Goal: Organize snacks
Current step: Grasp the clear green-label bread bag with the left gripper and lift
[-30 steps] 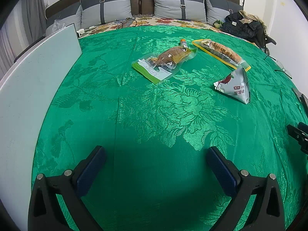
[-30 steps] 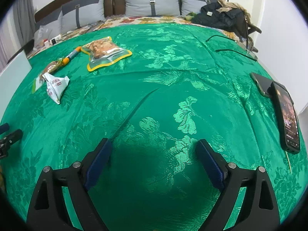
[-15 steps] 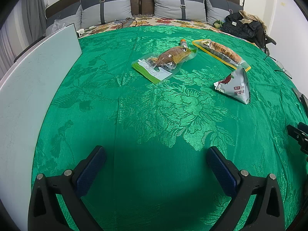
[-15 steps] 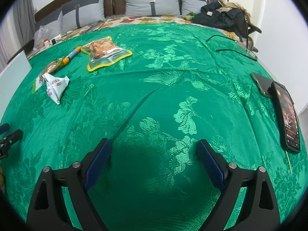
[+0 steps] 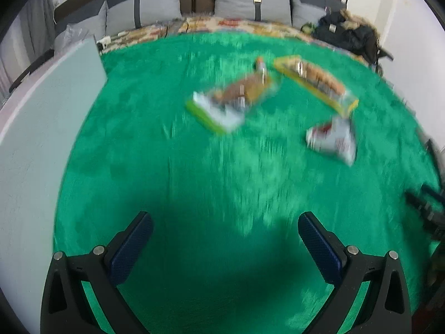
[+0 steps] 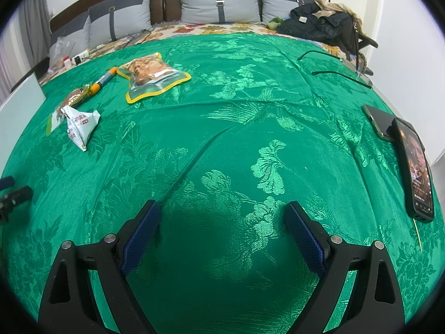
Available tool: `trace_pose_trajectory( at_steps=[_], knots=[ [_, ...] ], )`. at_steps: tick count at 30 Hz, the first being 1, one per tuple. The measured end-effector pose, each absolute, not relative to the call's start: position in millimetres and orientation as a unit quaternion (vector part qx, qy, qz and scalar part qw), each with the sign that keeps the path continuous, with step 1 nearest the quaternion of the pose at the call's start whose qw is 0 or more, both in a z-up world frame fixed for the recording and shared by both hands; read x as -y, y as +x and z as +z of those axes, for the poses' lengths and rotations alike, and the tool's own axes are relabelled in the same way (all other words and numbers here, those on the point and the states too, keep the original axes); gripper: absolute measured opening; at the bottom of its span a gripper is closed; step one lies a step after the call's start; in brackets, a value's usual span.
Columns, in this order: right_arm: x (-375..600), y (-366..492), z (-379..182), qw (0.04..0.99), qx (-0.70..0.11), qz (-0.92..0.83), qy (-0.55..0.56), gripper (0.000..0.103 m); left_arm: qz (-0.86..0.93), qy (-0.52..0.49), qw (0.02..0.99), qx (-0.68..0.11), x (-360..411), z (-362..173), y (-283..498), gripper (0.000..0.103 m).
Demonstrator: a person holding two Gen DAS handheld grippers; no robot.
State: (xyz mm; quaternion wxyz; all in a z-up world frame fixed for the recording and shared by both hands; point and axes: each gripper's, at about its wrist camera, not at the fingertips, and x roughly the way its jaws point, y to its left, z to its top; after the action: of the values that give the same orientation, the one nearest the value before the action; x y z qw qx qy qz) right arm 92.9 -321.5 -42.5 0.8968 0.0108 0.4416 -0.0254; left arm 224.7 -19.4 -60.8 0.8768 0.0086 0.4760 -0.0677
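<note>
— Across the left wrist view, what lies on the bed?

— Everything is smeared by blur, but the green bedspread (image 5: 194, 181) carries four snacks toward the far right part of the bed. A clear pouch with a green edge (image 5: 222, 105) holds something brown. Touching its far end is a small orange tube (image 5: 261, 65). Just beside that, nearer the right edge, lies a yellow-rimmed pouch (image 5: 317, 83) with brown pieces inside. Nearer than it sits a white and red packet (image 5: 333, 139), puffed into a pyramid shape.

— And the left gripper (image 5: 222, 239)?

— Its blue-padded fingers (image 5: 130, 250) are spread wide with nothing between them, hanging over bare bedspread at the near edge. A pale board (image 5: 41, 139) stands along the left edge of the bed.

— What about the right wrist view?

— It is sharp. The yellow-rimmed pouch (image 6: 154, 76) is transparent, showing golden-brown pieces, and lies flat toward the far left corner. The orange tube (image 6: 104, 79) is just left of it, touching the green-edged pouch (image 6: 68, 105). The white packet (image 6: 80, 123), printed in red, overlaps that pouch's near end.

— The right gripper (image 6: 222, 228)?

— Fingers (image 6: 304, 236) released, wide apart, empty, over the near middle of the bed. Two phones (image 6: 414, 167) lie at the right edge, one screen lit. Grey pillows (image 6: 219, 2) line the headboard, and a dark jacket (image 6: 319, 25) is heaped at the far right corner.
</note>
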Motion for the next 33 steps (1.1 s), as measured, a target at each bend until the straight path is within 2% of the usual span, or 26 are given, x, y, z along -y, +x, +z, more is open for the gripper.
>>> trace_pose_trajectory(
  at_steps=[7, 10, 14, 15, 16, 17, 18, 20, 25, 33],
  knots=[
    [321.5, 92.9, -42.3, 0.897, -0.442, -0.025, 0.011, 0.094, -0.092, 0.031, 0.873, -0.478, 46.7, -25.4, 309.2, 0.103],
    [321.5, 92.9, -42.3, 0.897, -0.442, -0.025, 0.011, 0.094, -0.101, 0.089, 0.856, -0.499, 71.7, -36.6, 347.8, 0.102],
    [321.5, 92.9, -42.2, 0.897, -0.442, -0.025, 0.011, 0.094, -0.081, 0.119, 0.844, -0.516, 77.3, -59.2, 378.5, 0.100],
    [321.5, 92.9, -42.2, 0.897, -0.442, -0.025, 0.011, 0.094, -0.076, 0.117, 0.843, -0.519, 75.4, -62.8, 382.2, 0.097],
    [321.5, 92.9, -42.2, 0.897, -0.442, -0.025, 0.011, 0.094, -0.079, 0.108, 0.841, -0.525, 71.9, -66.8, 385.2, 0.085],
    [321.5, 93.0, -42.2, 0.897, -0.442, -0.025, 0.011, 0.094, -0.094, 0.085, 0.837, -0.532, 67.5, -69.4, 388.1, 0.066],
    [321.5, 92.9, -42.2, 0.897, -0.442, -0.025, 0.011, 0.094, -0.103, 0.070, 0.837, -0.533, 64.4, -70.3, 387.6, 0.060],
    [321.5, 93.0, -42.2, 0.897, -0.442, -0.025, 0.011, 0.094, -0.100, 0.047, 0.840, -0.531, 56.9, -68.0, 384.2, 0.058],
    [321.5, 93.0, -42.1, 0.897, -0.442, -0.025, 0.011, 0.094, -0.086, 0.028, 0.841, -0.534, 37.2, -64.8, 353.8, 0.058],
    [321.5, 93.1, -42.0, 0.897, -0.442, -0.025, 0.011, 0.094, -0.029, -0.010, 0.821, -0.571, 5.3, -61.3, 256.7, 0.058]
  ],
)
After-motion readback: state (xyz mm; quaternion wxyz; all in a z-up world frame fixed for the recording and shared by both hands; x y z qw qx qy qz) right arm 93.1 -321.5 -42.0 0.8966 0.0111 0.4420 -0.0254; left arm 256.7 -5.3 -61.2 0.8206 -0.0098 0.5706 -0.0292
